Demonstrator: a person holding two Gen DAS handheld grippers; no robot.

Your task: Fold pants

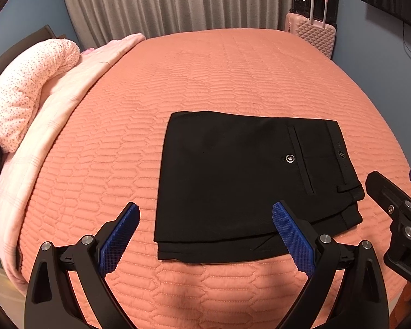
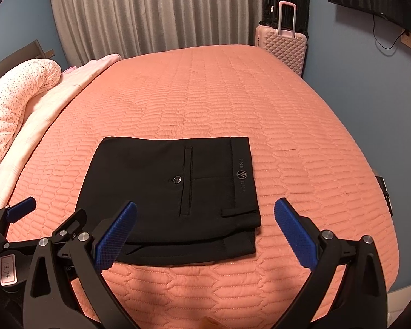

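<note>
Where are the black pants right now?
Folded black pants lie on the orange quilted bedspread near its front edge, just beyond both open grippers.

Both wrist cams sit low at bed's (image 1: 233,68) near edge, facing fwd across it toward curtain (image 1: 172,2), tilted down. Left cam sits left of right cam, prob. close alongside. Shared: folded pants (image 2: 172,192), pink suitcase (image 2: 283,45).

- folded pants (image 1: 233,181) lie flat on the bed (image 1: 205,76), toward the near edge
- left tool (image 1: 205,235) and right tool (image 2: 205,233) hover side by side over that near edge
- pillow (image 1: 24,87) sits far left on a blanket (image 1: 68,96)
- 2 suitcases (image 2: 285,44) stand behind the bed's far right corner, curtain (image 2: 150,13) behind
</note>
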